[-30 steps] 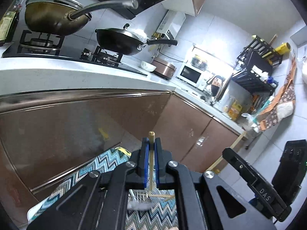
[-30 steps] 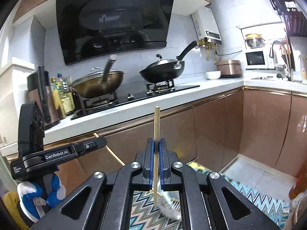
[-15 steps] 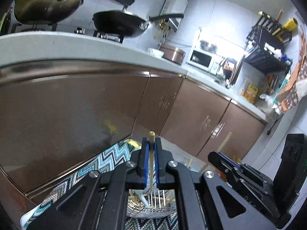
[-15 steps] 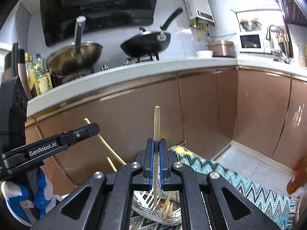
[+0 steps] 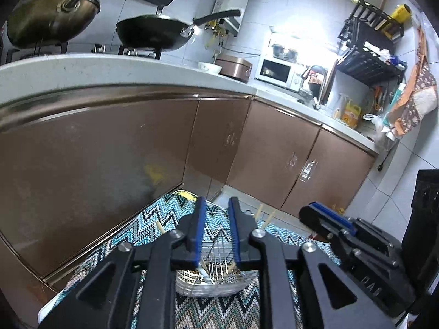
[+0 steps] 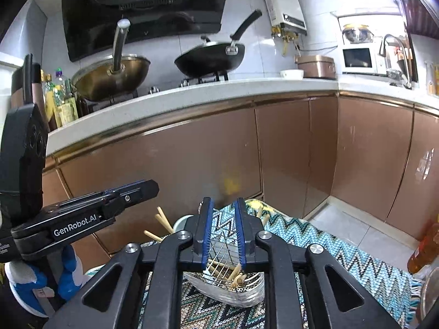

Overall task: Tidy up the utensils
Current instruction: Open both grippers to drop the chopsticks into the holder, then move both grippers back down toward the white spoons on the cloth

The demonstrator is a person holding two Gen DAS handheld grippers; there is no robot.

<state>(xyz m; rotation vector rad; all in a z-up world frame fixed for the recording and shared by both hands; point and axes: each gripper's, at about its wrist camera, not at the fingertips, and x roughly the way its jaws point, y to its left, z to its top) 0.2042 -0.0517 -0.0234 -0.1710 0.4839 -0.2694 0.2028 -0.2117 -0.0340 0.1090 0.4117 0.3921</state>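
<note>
A metal wire utensil basket (image 5: 216, 282) stands on a zigzag-patterned cloth (image 5: 153, 227), right below both grippers; it also shows in the right wrist view (image 6: 233, 288). Several wooden chopsticks (image 6: 236, 274) stand in it, and their tips (image 5: 263, 216) stick up beside my fingers. My left gripper (image 5: 216, 205) is open and empty above the basket. My right gripper (image 6: 223, 205) is open and empty above it too. Each gripper shows in the other's view: the right one (image 5: 329, 222), the left one (image 6: 131, 192).
Brown cabinet fronts (image 5: 109, 150) stand close behind the cloth under a white counter (image 6: 192, 96). Two woks (image 6: 211, 57) sit on the stove. A bottle (image 6: 422, 249) stands at the right edge. A tiled floor (image 6: 356, 230) lies to the right.
Both grippers have lowered toward the basket and opened. The chopstick that each one held is out of its jaws and now stands in the basket.
</note>
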